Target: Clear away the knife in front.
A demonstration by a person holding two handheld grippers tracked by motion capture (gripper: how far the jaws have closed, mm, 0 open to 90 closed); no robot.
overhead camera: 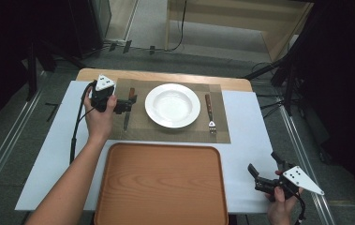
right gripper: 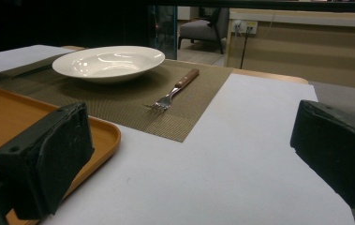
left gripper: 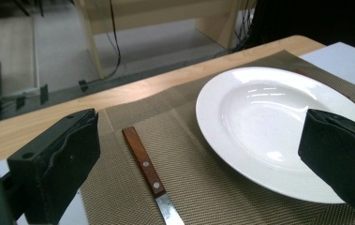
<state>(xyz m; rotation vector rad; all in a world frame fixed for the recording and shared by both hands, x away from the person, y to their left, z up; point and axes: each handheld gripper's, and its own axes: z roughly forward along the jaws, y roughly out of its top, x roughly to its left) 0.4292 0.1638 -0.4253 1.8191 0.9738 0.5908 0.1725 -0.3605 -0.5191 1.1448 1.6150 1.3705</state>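
The left gripper point(overhead camera: 124, 106) hovers over the knife point(left gripper: 150, 174), fingers point(left gripper: 55, 164) wide apart and empty. The knife lies on the placemat point(overhead camera: 140, 129) at the plate's point(overhead camera: 173, 105) 9 o'clock; this looks like the approach to a pickup, so the next move calls for lowering to straddle the handle, then closing. The right gripper point(overhead camera: 263, 177), also wide and empty, rests at the desk's point(overhead camera: 245, 140) 4 o'clock corner beside the tray point(overhead camera: 161, 183), with the fork point(right gripper: 173, 92) ahead of it.

The high view looks forward and down from above the person's side, far enough back to take in the whole table point(overhead camera: 48, 154), the tray point(overhead camera: 161, 183) at the near edge, the mat point(overhead camera: 175, 133) beyond it and the floor behind.

The left gripper view sits low and close over the mat's left part, looking between its 2 jaws past the knife point(left gripper: 147, 171) toward the plate point(left gripper: 269, 131) and the table's far edge.

The right gripper view sits near table height at the near right corner, facing across the white surface toward the fork point(right gripper: 175, 91) and plate point(right gripper: 109, 63).

All 3 views share the plate and mat.
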